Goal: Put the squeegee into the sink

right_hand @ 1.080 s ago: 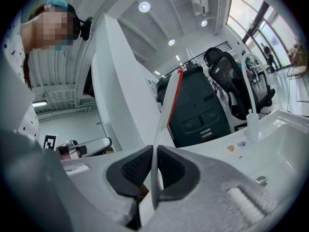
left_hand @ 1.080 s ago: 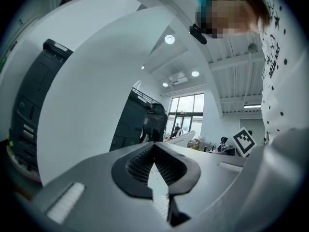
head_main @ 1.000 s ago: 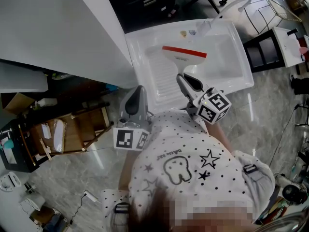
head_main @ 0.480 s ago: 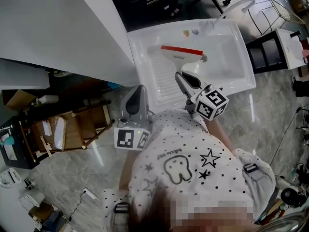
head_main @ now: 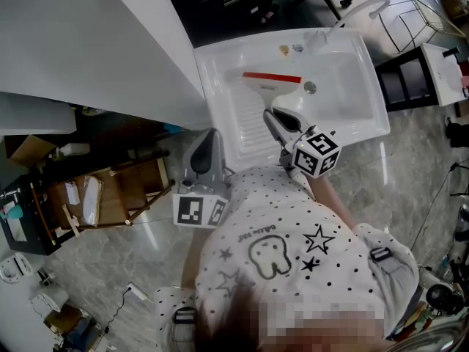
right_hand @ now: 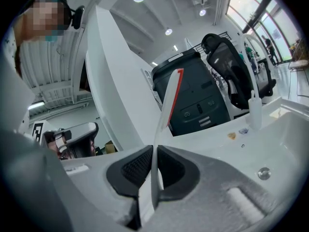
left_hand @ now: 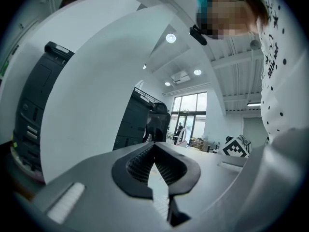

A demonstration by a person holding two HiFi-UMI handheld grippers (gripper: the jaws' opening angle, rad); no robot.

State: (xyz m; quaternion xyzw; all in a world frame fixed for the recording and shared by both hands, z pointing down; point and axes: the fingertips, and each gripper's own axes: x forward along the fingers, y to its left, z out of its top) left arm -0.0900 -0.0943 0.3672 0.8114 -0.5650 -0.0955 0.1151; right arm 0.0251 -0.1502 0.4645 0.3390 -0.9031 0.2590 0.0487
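The squeegee (head_main: 272, 80), white with a red blade strip, hangs over the ribbed left part of the white sink (head_main: 214, 68). My right gripper (head_main: 281, 121) is shut on its handle, at the sink's near edge. In the right gripper view the squeegee (right_hand: 167, 100) stands upright between the pads, blade end away from me, with the sink (right_hand: 285, 129) and its drain (right_hand: 263, 173) to the right. My left gripper (head_main: 208, 136) stays by the sink's near left corner, beside the person's body. Its jaws meet at the tips, and nothing is held in the left gripper (left_hand: 154, 149).
A tall white panel (head_main: 110, 50) stands left of the sink. A white squeeze bottle (head_main: 316, 41) stands on the sink's far rim. A wooden stool (head_main: 110, 196) is on the floor to the left. A wire rack (head_main: 410, 13) and a black stand (head_main: 399, 79) flank the sink's right.
My right gripper has sunk a little with the squeegee, bringing it lower over the sink. The left gripper has not moved.
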